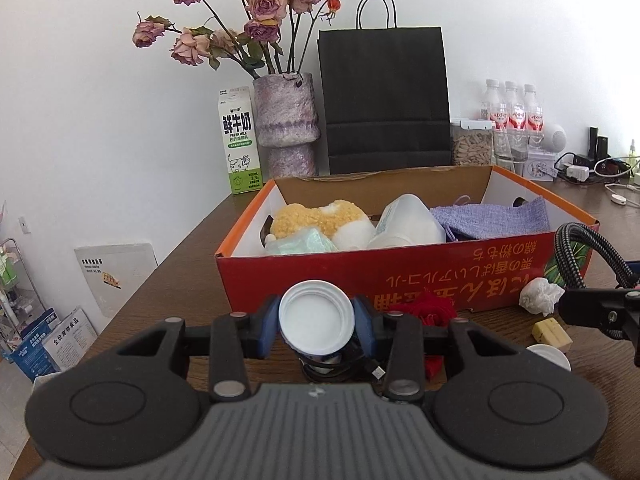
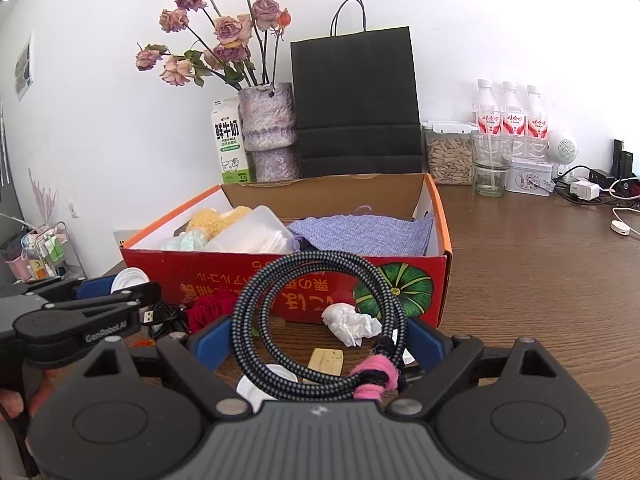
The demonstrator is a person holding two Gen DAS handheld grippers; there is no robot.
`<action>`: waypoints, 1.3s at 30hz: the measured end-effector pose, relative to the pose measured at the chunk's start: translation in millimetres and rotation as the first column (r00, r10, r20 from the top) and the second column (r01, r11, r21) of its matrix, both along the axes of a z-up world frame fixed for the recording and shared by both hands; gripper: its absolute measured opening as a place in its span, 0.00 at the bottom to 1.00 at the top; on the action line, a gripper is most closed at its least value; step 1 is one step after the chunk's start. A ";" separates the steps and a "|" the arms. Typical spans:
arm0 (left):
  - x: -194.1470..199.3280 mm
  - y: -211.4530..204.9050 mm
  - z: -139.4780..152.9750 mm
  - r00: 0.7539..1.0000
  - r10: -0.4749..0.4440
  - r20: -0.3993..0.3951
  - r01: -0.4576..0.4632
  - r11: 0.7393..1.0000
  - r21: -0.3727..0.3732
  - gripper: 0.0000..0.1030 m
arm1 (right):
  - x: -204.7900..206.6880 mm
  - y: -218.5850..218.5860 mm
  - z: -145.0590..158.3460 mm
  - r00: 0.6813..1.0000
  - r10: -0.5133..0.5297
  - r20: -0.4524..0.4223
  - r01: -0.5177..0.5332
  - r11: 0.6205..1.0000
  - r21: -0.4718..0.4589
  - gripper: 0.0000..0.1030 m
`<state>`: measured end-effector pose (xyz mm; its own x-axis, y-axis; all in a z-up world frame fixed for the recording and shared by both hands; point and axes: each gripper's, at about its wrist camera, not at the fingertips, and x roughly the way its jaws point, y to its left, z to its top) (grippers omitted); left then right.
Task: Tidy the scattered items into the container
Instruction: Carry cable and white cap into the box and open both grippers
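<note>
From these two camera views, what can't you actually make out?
- Left wrist view: the base of the white-lidded jar is hidden behind the left gripper.
- Right wrist view: the white lid is partly covered by the coiled cable in the right gripper.
- Both views: the box wall hides the lower contents.

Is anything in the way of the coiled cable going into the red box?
Only the red box's near wall stands between the coiled cable, held in the right hand-held gripper, and the inside. The box top is open, though a purple cloth already lies inside.
</note>
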<state>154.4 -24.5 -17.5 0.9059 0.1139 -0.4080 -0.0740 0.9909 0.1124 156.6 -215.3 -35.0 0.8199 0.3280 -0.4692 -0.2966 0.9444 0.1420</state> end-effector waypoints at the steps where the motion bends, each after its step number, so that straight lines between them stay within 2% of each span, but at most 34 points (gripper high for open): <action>1: -1.9 1.2 1.6 1.000 0.002 0.009 -0.002 1.000 -0.005 0.39 | -0.5 -0.4 0.7 1.000 -0.001 0.003 0.001 1.000 0.002 0.88; 7: -6.5 8.7 20.4 0.998 0.011 0.061 -0.009 0.999 -0.043 0.39 | 1.3 -3.2 11.3 0.999 -0.007 0.036 0.006 1.000 0.016 0.88; 15: 11.9 4.0 53.8 0.989 0.009 0.145 -0.001 0.998 -0.058 0.39 | 21.0 5.6 43.7 0.992 -0.002 0.124 -0.002 0.999 0.032 0.88; 25: 75.9 -7.2 79.9 0.980 0.027 0.199 -0.009 0.996 -0.090 0.39 | 83.1 26.2 70.7 0.976 -0.040 0.215 0.027 0.998 0.063 0.88; 29: 118.7 -8.3 82.7 0.983 0.068 0.172 -0.050 0.993 -0.107 0.39 | 122.3 36.0 73.5 0.974 -0.060 0.220 0.048 0.997 0.061 0.88; 33: 155.9 -1.3 76.4 0.990 0.083 0.112 -0.066 0.986 -0.153 0.39 | 160.2 36.4 67.5 0.985 -0.059 0.161 0.047 0.996 0.076 0.87; 39: 187.0 4.3 47.8 0.994 0.107 0.000 -0.106 0.989 -0.102 0.39 | 189.4 40.6 45.2 0.996 -0.059 0.066 0.057 0.998 0.039 0.87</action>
<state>341.4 -20.2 30.3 0.8928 0.1681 -0.4179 -0.1801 0.9836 0.0109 345.9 -174.7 10.2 0.8671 0.2955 -0.4011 -0.2517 0.9546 0.1594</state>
